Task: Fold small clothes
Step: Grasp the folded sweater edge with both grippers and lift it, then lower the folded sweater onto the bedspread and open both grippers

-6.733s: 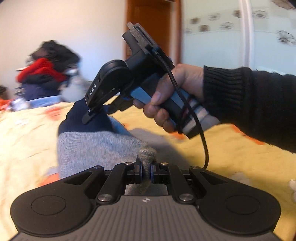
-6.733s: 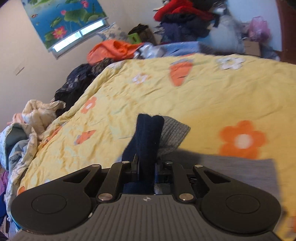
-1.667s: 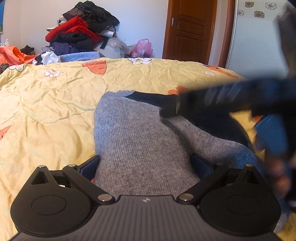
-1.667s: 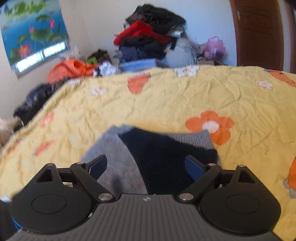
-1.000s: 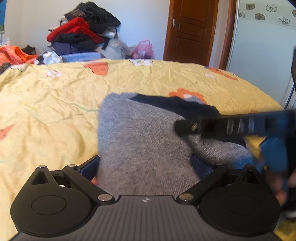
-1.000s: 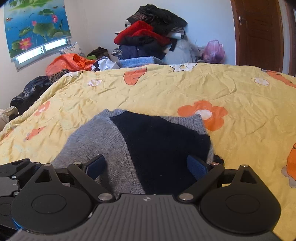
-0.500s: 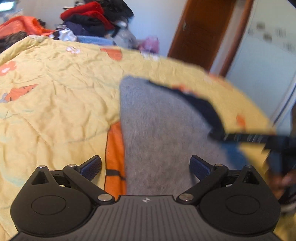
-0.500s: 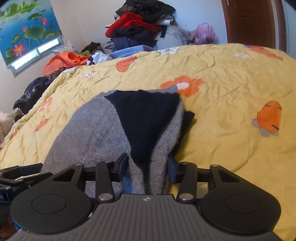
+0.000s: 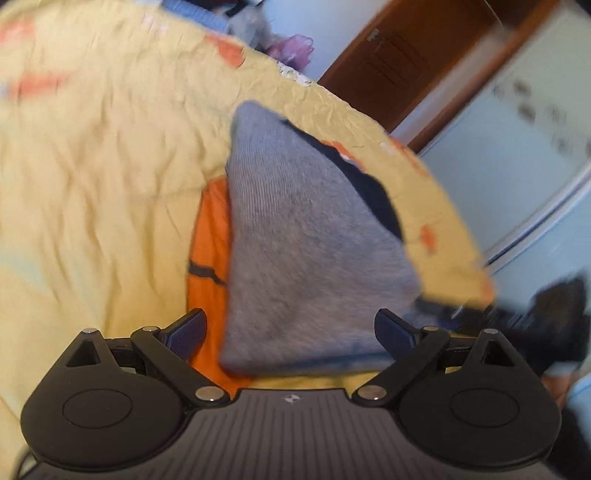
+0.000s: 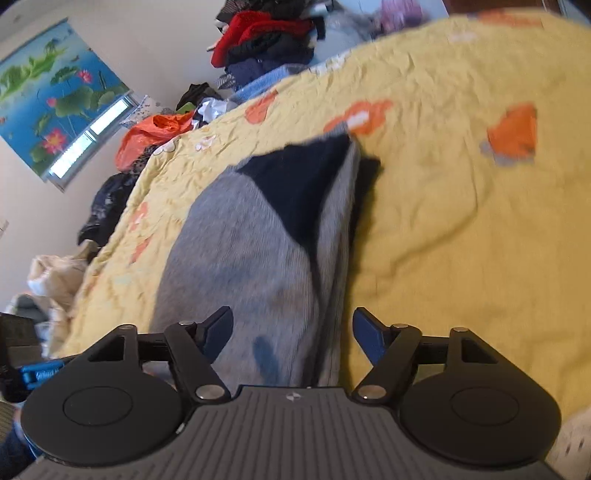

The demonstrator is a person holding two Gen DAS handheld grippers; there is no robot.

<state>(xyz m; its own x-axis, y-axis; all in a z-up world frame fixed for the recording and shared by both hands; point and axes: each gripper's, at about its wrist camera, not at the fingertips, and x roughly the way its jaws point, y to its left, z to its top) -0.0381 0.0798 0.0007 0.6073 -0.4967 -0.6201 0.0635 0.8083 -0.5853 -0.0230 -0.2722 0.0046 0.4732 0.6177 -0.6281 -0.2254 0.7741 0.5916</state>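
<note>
A small grey knit garment [image 9: 303,236] with a navy part [image 10: 299,184] lies folded on the yellow bedspread [image 9: 92,166]. It also shows in the right wrist view [image 10: 240,258]. My left gripper [image 9: 290,330] is open, its jaws wide apart over the garment's near edge. My right gripper [image 10: 291,330] is open with the garment's near end between its jaws, not clamped. The other gripper shows blurred at the right edge of the left wrist view [image 9: 554,314].
A pile of clothes [image 10: 266,33] is stacked against the far wall. More clothes [image 10: 155,136] lie beside the bed at the left. A wooden door [image 9: 399,66] and a pale wardrobe [image 9: 524,155] stand to the right. The bed's edge is close on the right.
My right gripper, half closed around the garment's end half a second ago, has opened. Both cameras have tilted and the left view has swung left. The garment lies in the same place.
</note>
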